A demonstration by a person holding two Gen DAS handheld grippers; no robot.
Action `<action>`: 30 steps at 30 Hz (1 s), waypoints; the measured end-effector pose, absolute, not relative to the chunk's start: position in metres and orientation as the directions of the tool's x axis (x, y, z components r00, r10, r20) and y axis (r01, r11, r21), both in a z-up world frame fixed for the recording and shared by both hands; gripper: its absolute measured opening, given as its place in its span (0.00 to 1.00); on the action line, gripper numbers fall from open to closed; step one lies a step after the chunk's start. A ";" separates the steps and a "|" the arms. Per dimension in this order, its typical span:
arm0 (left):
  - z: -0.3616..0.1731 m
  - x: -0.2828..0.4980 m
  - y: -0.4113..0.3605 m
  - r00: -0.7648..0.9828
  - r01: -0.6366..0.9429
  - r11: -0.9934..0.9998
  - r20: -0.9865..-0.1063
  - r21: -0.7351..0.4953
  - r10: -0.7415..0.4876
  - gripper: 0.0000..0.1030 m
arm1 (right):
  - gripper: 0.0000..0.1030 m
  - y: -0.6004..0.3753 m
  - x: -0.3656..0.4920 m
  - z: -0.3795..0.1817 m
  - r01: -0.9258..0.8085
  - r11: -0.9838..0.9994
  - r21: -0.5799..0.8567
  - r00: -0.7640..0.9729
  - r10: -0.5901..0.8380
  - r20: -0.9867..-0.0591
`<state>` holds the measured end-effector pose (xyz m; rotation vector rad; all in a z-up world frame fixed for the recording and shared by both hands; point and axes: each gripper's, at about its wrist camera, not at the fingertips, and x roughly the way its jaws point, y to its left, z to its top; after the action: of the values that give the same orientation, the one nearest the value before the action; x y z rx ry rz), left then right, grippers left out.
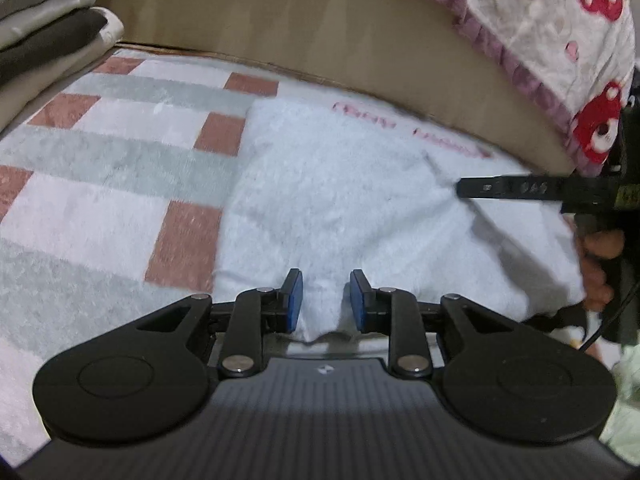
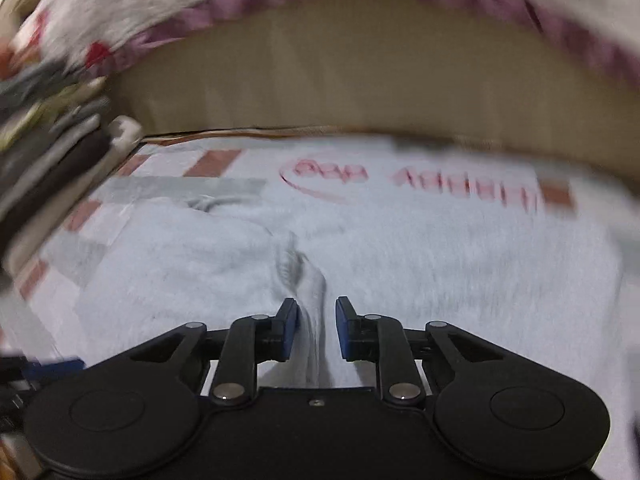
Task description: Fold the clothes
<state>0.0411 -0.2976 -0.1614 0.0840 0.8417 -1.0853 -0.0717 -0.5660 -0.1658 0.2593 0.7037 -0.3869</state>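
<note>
A white garment with pink lettering lies spread on a checked blanket. My left gripper has its blue pads on either side of a fold at the garment's near edge, and cloth fills the gap between them. My right gripper has its pads around a raised ridge of the same garment. It also shows at the right of the left wrist view, where its finger touches the cloth. The right wrist view is blurred.
A stack of folded grey and dark clothes sits at the far left and also shows in the right wrist view. A tan headboard runs behind the blanket. A quilt with red bears and a purple frill hangs over it.
</note>
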 end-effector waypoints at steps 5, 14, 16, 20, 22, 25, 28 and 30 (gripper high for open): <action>-0.160 0.044 -0.308 0.202 0.813 0.486 -0.628 -0.320 -0.751 0.26 | 0.34 -0.572 -0.051 -0.164 0.357 0.925 0.134 0.730 -0.187 -0.657; -0.175 0.057 -0.299 0.156 0.751 0.497 -0.615 -0.434 -0.773 0.25 | 0.09 -0.656 -0.067 -0.208 0.386 0.540 0.748 0.874 0.046 -0.485; -0.177 0.059 -0.298 0.147 0.739 0.495 -0.607 -0.457 -0.781 0.25 | 0.09 -0.652 -0.070 -0.206 0.393 0.546 0.740 0.869 0.042 -0.493; -0.179 0.063 -0.295 0.132 0.718 0.491 -0.595 -0.494 -0.793 0.25 | 0.08 -0.629 -0.070 -0.193 0.400 0.667 0.628 0.842 0.004 -0.540; -0.179 0.062 -0.294 0.138 0.719 0.492 -0.592 -0.492 -0.794 0.25 | 0.06 -0.618 -0.070 -0.186 0.399 0.721 0.566 0.828 -0.018 -0.560; -0.178 0.059 -0.293 0.149 0.724 0.493 -0.589 -0.482 -0.795 0.26 | 0.21 -0.601 -0.070 -0.177 0.393 0.793 0.466 0.807 -0.055 -0.587; -0.173 0.050 -0.294 0.163 0.763 0.480 -0.590 -0.433 -0.791 0.26 | 0.27 -0.583 -0.070 -0.167 0.380 0.853 0.359 0.787 -0.094 -0.609; -0.169 0.044 -0.297 0.149 0.795 0.453 -0.593 -0.404 -0.791 0.30 | 0.27 -0.572 -0.070 -0.160 0.368 0.885 0.284 0.774 -0.123 -0.621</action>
<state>0.0441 -0.2973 -0.1690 0.0054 0.8488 -1.1394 -0.0698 -0.5717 -0.1602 0.4090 0.6339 -0.2739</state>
